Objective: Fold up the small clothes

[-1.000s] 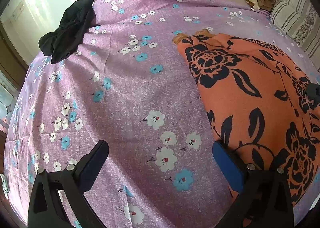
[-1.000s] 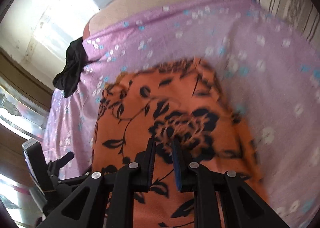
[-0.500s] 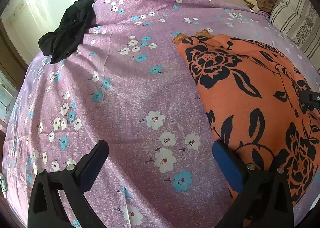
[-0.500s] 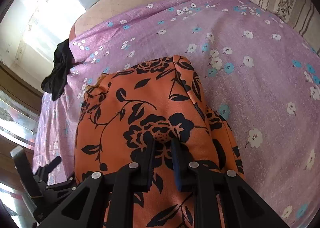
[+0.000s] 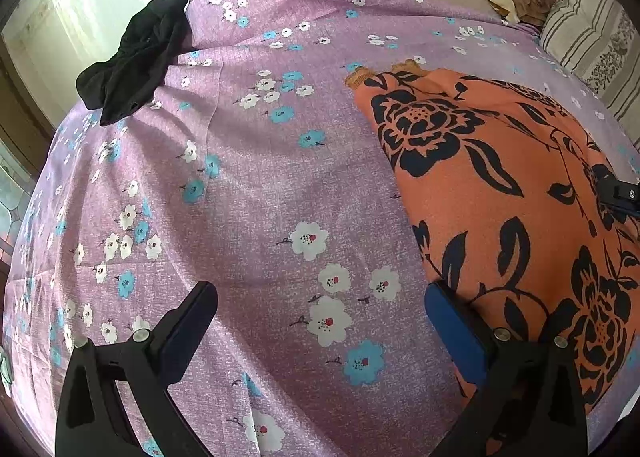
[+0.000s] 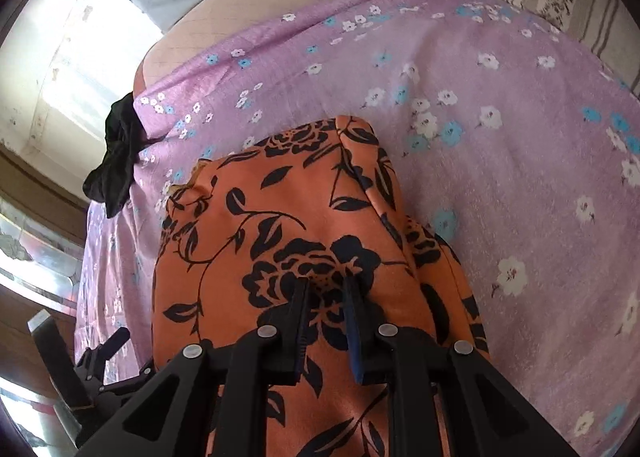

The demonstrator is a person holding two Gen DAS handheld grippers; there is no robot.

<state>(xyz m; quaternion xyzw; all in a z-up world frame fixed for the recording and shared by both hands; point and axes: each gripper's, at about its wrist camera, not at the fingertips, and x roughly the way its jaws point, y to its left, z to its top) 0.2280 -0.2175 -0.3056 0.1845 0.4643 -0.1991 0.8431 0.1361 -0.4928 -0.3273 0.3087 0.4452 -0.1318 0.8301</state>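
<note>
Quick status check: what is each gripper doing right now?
Left gripper: open, nothing between its fingers, just above the purple bedsheet.
Right gripper: shut on a pinch of the orange flowered garment.

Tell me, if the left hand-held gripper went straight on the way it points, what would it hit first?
Probably the purple flower-printed bedsheet: the left hand-held gripper stands open over bare sheet, the orange black-flowered garment just beside its right finger. Depth is hard to judge.
</note>
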